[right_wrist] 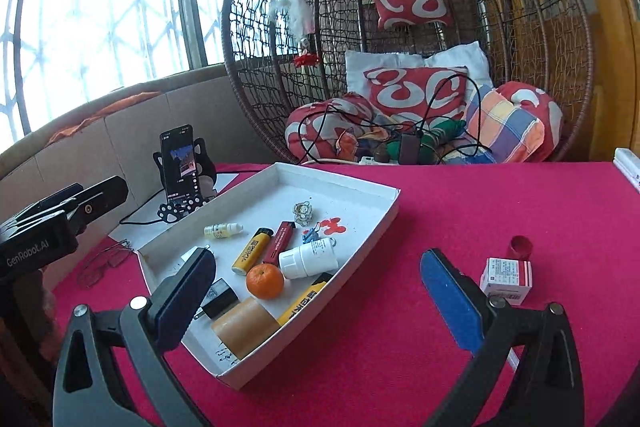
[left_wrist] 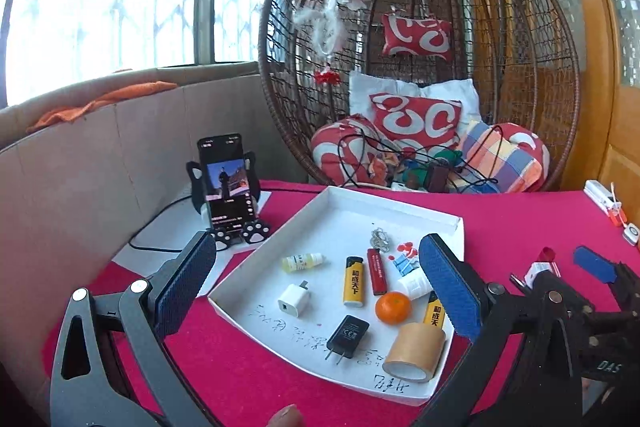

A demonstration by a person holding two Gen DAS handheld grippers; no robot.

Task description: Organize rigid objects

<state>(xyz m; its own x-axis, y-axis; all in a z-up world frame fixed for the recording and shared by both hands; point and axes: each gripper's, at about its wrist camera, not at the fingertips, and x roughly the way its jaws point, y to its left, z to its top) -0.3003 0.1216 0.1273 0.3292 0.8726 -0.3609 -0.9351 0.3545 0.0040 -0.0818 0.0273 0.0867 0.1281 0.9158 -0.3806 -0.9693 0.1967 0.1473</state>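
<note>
Both grippers are hovering above a red-clothed table (right_wrist: 440, 211), each with its fingers spread wide and nothing between them. The left gripper (left_wrist: 316, 283) is hanging over the white cardboard tray (left_wrist: 344, 203), so the tray's load is showing in the gap between its pads: an orange (left_wrist: 393, 307) near centre, a yellow lighter (left_wrist: 353, 281) and a red lighter (left_wrist: 376, 271) lying side by side at its 11 o'clock, a small dropper bottle (left_wrist: 302, 262) further out at 10 o'clock, a white charger cube (left_wrist: 293, 300) at 9 o'clock, a black plug adapter (left_wrist: 349, 336) at 7 o'clock, and a roll of brown tape (left_wrist: 415, 351) at 5 o'clock. A second yellow lighter (left_wrist: 434, 311) and a white pill bottle (left_wrist: 413, 283) are partly hiding behind the left gripper's right pad; a metal keychain charm (left_wrist: 380, 239) is lying at the orange's 12 o'clock. The right gripper (right_wrist: 320, 299) is sitting off the tray's right rim; a small red-and-white medicine box (right_wrist: 506, 278) is standing on the cloth just outside its right finger, at about 2 o'clock from the gripper, with a red cap-like object (right_wrist: 521, 246) behind it, too small to identify. Handwriting on the tray floor is illegible. A phone on a cat-paw stand (left_wrist: 226, 183) is standing at the tray's 10 o'clock. A fingertip (left_wrist: 285, 415) is cut off at the bottom edge of the left wrist view.
</note>
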